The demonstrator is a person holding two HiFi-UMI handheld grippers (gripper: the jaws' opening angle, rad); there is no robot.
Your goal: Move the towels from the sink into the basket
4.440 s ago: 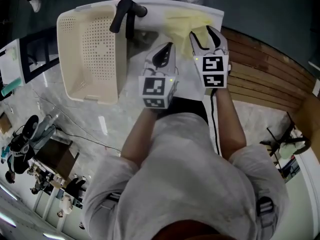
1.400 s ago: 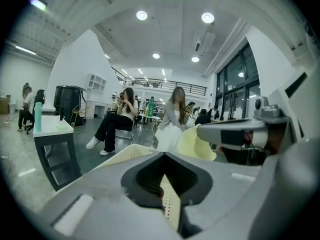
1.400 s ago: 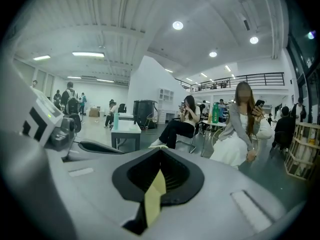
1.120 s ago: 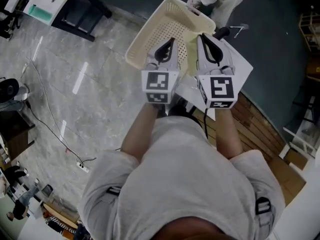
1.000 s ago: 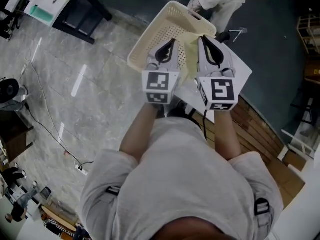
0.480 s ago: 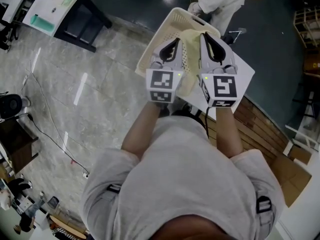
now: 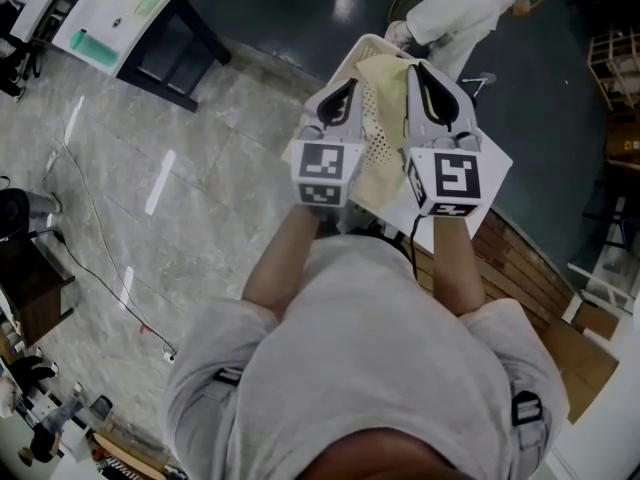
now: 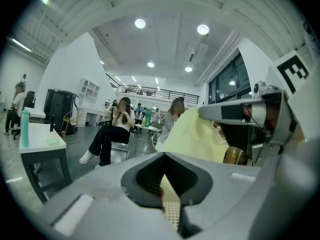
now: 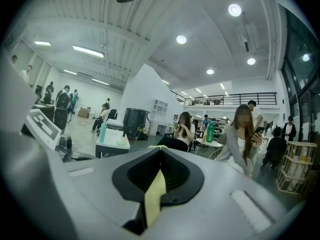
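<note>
A pale yellow towel (image 7: 376, 173) hangs stretched between my two grippers, over the cream perforated basket (image 7: 352, 52). In the head view my left gripper (image 7: 337, 96) holds one edge and my right gripper (image 7: 428, 76) holds the other, side by side and raised. The left gripper view shows the towel (image 8: 192, 136) running from my shut left gripper (image 8: 166, 156) up to the right gripper (image 8: 202, 113). In the right gripper view, my right gripper (image 9: 160, 151) pinches a yellow strip of towel (image 9: 155, 194). The sink itself is hidden behind the grippers and towel.
The white counter (image 7: 495, 158) lies under my right gripper, with wooden slats (image 7: 520, 258) beyond it. A person in white (image 7: 455, 8) stands past the basket. A dark table with a white top (image 7: 120, 13) is far left. Seated people appear in both gripper views.
Both grippers have carried the towel away from the sink and up over the basket. In the last second they rose a little further and the towel drapes lower over the basket.
</note>
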